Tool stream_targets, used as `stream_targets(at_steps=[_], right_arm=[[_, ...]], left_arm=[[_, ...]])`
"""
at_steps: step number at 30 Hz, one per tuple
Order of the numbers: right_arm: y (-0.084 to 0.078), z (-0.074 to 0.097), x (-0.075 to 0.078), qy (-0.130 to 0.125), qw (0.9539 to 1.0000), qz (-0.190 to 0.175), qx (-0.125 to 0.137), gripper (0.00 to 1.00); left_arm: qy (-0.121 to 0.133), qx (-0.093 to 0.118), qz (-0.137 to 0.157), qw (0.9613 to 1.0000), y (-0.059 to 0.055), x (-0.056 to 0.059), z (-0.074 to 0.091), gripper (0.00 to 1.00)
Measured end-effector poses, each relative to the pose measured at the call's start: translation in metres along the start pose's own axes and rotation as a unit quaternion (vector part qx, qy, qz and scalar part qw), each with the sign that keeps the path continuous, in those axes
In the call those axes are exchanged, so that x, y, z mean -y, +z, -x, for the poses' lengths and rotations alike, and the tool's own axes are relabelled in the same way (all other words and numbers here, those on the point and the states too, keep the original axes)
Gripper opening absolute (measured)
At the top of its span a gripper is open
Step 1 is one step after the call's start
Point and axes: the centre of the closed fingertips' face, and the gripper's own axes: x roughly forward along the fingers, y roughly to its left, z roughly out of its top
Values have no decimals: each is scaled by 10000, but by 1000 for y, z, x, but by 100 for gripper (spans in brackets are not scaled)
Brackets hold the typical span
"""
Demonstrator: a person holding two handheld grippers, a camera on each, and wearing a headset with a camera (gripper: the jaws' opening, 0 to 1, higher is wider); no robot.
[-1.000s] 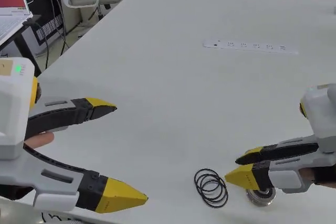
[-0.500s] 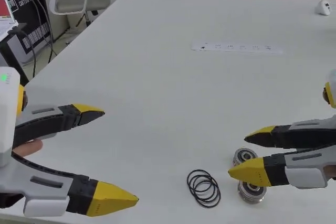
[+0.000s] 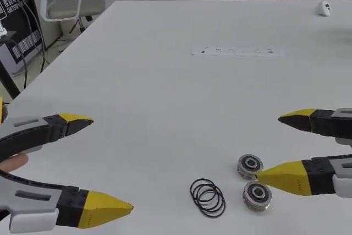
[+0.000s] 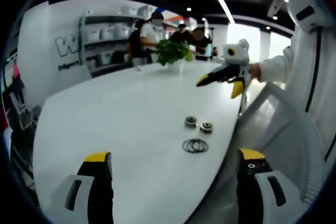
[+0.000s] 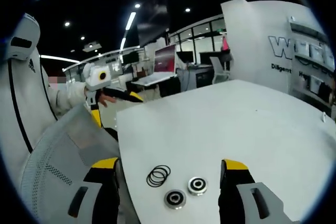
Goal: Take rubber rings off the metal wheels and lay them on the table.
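Left tongs (image 3: 110, 164) and right tongs (image 3: 269, 147) both gape wide, empty, above the white surface (image 3: 181, 97).
Thin black rubber rings (image 3: 208, 197) lie in a loose heap on it, just beside two round silver metal wheels (image 3: 250, 164) (image 3: 257, 194) near the right tongs.

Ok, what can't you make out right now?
- Ring count: the rubber rings overlap in the head view and are too small in both gripper views.
- Whether the far wheel or near wheel carries a ring: both lie flat, rims too small to read.
- Body of the right gripper: cut off by the head view's right edge.
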Motion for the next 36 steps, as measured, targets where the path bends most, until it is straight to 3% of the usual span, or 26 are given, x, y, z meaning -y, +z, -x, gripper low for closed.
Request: stream_targets(at_steps=[4,8,15,24,30,36], right_arm=[[1,11,3,-101,9999,-12,93,78],[1,25,11,-441,9988,-35,207,85],[-17,44,22,-777,9969,-87,105,88],[-61,52,25,-1044,9930,9,-551,88],[-90,54,24,-1106,9889,-214,-965,87],[-104,54,19,-1038,9883,-487,-1004,91]], left_arm=[[48,4,43,10000,-3,-2,2,100],[85,-17,80,9999,-5,-3,4,100],[207,42,172,9996,-8,-7,12,100],[329,55,379,9987,-18,-4,15,100],[455,113,552,9974,-23,-5,19,100],[591,73,583,9965,-30,-9,21,100]])
